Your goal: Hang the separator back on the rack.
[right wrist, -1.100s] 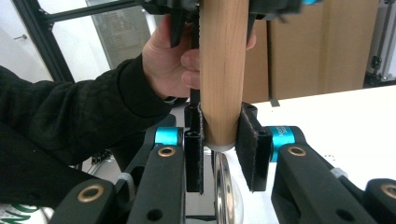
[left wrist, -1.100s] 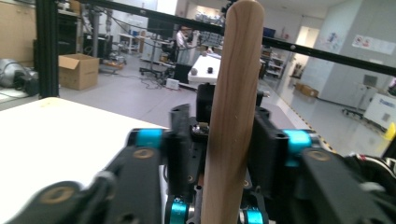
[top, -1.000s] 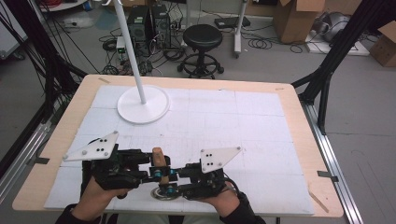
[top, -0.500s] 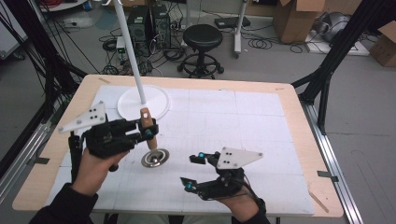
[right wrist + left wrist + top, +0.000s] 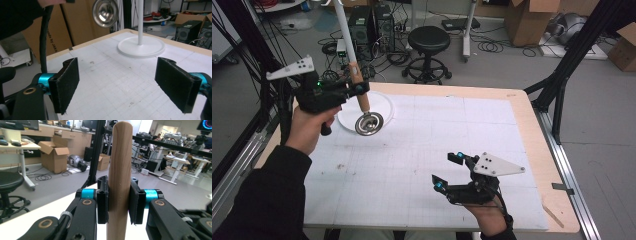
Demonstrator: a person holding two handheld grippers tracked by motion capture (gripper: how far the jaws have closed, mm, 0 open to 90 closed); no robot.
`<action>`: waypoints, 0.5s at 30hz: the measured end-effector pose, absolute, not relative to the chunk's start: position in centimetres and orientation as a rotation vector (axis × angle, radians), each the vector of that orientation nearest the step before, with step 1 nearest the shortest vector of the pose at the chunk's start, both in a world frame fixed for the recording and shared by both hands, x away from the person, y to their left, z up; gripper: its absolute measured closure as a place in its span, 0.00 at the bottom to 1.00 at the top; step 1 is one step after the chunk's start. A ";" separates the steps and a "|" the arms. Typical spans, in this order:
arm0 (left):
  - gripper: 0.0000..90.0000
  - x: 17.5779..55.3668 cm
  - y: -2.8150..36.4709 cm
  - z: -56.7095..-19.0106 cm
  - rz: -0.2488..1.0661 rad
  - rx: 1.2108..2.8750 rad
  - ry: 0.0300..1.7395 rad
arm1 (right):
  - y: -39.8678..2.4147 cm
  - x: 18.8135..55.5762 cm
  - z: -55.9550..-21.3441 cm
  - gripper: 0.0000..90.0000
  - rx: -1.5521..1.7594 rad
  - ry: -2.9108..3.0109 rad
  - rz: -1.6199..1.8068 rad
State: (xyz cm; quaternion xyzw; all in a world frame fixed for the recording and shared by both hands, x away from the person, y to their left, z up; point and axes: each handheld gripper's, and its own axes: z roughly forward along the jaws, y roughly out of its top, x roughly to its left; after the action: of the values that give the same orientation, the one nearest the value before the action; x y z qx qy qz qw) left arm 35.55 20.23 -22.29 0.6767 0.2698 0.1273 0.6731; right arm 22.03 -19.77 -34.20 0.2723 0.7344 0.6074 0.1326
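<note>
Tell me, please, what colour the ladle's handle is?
Light brown wood, the ladle's handle shows best in the left gripper view.

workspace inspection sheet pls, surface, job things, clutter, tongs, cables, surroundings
surface: white gridded mat on a wooden table, a few dark specks
job's things: metal ladle with a wooden handle, lifted above the mat; white stand with a round base and upright pole
clutter: nothing seen
grippers: left tongs clamped on the ladle's handle; right tongs wide open, nothing between them
cables: black cable hangs from the left tongs; loose cables on the floor
surroundings: black stool, cardboard boxes, computer towers
</note>
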 end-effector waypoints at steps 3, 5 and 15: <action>0.81 37.2 20.7 -21.3 0.294 1.528 0.614 | -20.1 22.1 -34.3 0.20 0.806 2.120 1.761; 0.81 38.3 21.1 -20.7 0.292 1.513 0.626 | -20.5 22.1 -34.4 0.20 0.818 2.108 1.757; 0.81 42.7 22.3 -17.5 0.305 1.491 0.634 | -22.0 22.1 -34.7 0.19 0.903 2.040 1.735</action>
State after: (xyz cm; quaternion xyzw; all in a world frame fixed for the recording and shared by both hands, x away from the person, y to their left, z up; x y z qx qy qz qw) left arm 42.74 22.32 -17.52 0.6640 0.2822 0.1358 0.6789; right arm 22.08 -22.05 -34.71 0.3156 0.7129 0.6063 0.1568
